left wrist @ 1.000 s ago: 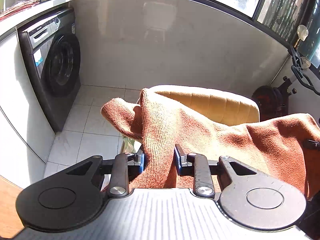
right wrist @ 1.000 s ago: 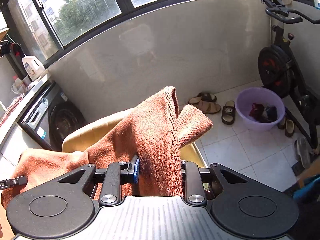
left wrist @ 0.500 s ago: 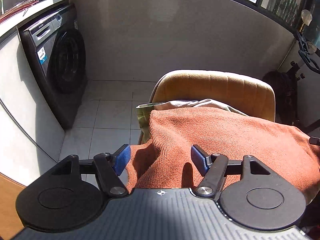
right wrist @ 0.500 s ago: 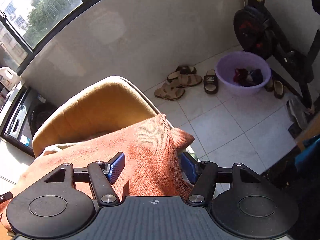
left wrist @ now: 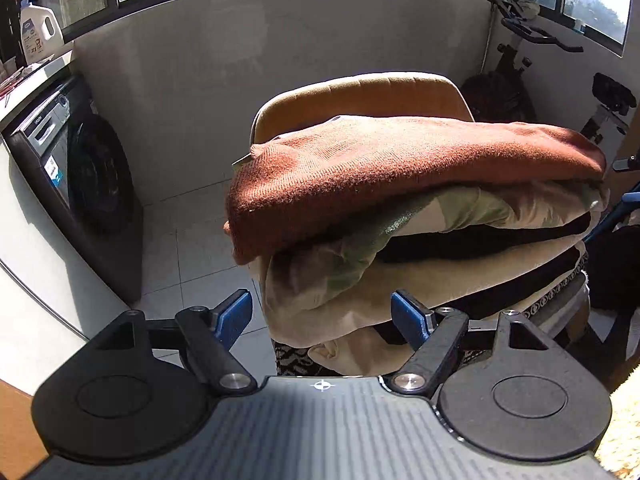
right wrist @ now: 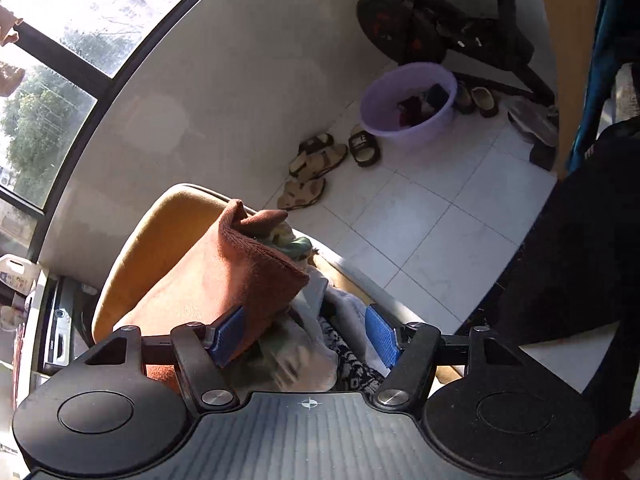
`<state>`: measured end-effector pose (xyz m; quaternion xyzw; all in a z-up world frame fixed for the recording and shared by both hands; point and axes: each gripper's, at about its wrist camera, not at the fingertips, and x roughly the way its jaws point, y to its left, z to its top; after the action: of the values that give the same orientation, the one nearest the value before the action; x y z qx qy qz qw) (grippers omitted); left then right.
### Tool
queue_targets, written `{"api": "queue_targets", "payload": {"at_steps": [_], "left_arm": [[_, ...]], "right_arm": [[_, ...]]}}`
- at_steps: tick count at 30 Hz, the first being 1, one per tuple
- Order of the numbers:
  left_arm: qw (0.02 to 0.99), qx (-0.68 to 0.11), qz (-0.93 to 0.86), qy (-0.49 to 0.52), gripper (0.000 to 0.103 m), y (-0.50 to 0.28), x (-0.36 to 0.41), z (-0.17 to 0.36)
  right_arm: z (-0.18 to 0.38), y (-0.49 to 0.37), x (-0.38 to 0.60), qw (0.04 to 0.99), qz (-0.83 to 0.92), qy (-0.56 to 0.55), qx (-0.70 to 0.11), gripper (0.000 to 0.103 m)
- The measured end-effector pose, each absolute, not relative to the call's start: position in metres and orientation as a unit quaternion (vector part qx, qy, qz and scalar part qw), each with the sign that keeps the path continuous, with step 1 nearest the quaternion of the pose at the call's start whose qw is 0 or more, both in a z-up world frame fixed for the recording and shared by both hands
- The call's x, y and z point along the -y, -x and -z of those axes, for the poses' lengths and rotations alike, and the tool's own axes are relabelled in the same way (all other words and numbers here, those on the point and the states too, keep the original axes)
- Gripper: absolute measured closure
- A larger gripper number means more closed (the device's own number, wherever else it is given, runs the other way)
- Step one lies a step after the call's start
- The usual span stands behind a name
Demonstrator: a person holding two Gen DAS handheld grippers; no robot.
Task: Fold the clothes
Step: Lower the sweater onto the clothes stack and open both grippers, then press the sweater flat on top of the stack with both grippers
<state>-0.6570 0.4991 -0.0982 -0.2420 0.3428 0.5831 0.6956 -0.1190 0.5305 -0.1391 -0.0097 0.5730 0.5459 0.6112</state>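
— Since the chair carries one pile, where does our rust sweater lie?
— On top, long axis running across between us. Our left gripper sits just short of its end, jaws released; our right gripper, jaws parted, has a pad at the other end.

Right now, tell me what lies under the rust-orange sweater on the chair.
Under the rust-orange sweater lies a stack of folded clothes: a green-and-cream garment, a black layer, then a beige piece, all on the chair. Anything deeper in the stack is covered.
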Motion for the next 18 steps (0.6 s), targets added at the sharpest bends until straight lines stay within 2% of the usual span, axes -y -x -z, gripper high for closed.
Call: {"api": "queue_targets", "payload": {"at_steps": [1,7,9,10,11,12,13,14,18], "left_arm": [[0.694,-0.358,-0.582,0.228,0.038,0.65,-0.501,0.104],[0.657,-0.365,-0.627,0.207,0.039,0.646,-0.516,0.11],[0.651,-0.361,-0.634,0.209,0.039,0.651,-0.518,0.109],[0.651,-0.359,-0.635,0.209,0.048,0.653,-0.518,0.108],[0.654,-0.362,-0.631,0.208,0.075,0.651,-0.52,0.108],[0.657,-0.364,-0.627,0.206,0.086,0.65,-0.521,0.108],[0.659,-0.369,-0.623,0.201,0.092,0.646,-0.523,0.108],[0.658,-0.374,-0.626,0.186,0.093,0.642,-0.523,0.105],[0.667,-0.329,-0.641,0.188,0.094,0.655,-0.515,0.078]], "right_arm": [[0.143,0.119,-0.526,0.612,-0.539,0.008,-0.579,0.041],[0.16,0.133,-0.526,0.588,-0.527,-0.03,-0.613,0.043],[0.168,0.138,-0.533,0.58,-0.52,-0.036,-0.626,0.054],[0.171,0.141,-0.535,0.579,-0.516,-0.039,-0.63,0.059],[0.173,0.144,-0.539,0.579,-0.515,-0.043,-0.631,0.066],[0.173,0.146,-0.542,0.582,-0.514,-0.042,-0.629,0.078],[0.167,0.148,-0.543,0.593,-0.52,-0.037,-0.614,0.088],[0.158,0.151,-0.543,0.608,-0.531,-0.031,-0.59,0.096],[0.121,0.157,-0.541,0.643,-0.571,-0.026,-0.509,0.098]]}}
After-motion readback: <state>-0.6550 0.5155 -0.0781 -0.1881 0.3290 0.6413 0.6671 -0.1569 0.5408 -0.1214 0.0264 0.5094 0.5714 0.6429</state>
